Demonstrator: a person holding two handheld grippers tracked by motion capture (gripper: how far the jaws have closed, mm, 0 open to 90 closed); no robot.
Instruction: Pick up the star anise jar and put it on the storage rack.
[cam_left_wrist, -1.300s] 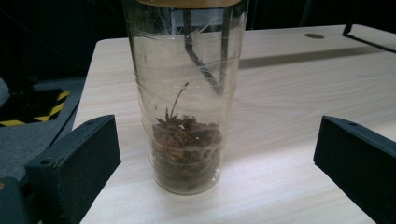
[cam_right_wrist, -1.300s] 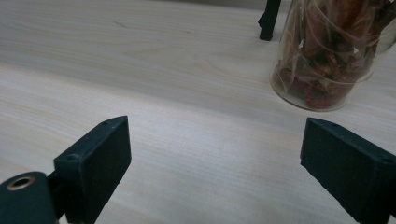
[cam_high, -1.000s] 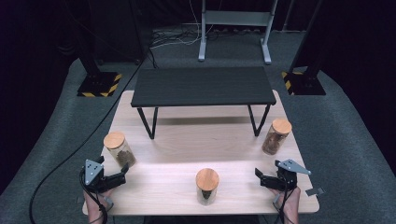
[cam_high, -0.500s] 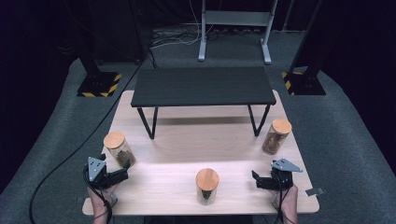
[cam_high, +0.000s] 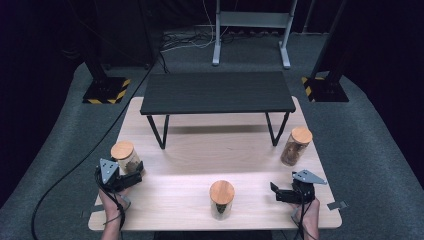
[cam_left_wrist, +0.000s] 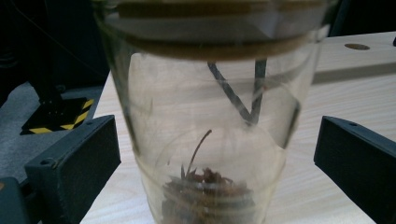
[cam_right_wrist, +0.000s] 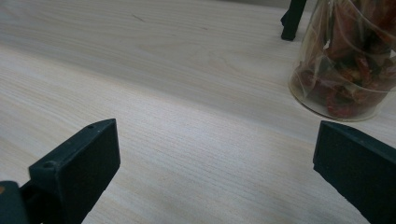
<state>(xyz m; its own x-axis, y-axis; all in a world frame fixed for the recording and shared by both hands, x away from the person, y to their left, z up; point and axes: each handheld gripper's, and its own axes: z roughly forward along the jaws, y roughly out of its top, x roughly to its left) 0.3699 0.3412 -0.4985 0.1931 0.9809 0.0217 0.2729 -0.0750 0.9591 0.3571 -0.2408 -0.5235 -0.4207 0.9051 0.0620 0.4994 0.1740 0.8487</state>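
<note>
While unclamped, jar (cam_left_wrist: 205, 140) sits between left gripper (cam_left_wrist: 215, 154) jaws.

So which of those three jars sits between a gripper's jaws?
The left jar, between the left gripper's open jaws; the middle jar and right jar stand apart.

Dim, dark surroundings; soft close-up blur

Grey carpet floor (cam_high: 370, 150), dark room, pale wooden table (cam_high: 200, 150), black bench (cam_high: 217, 92), hazard-striped stand bases (cam_high: 105, 92).
</note>
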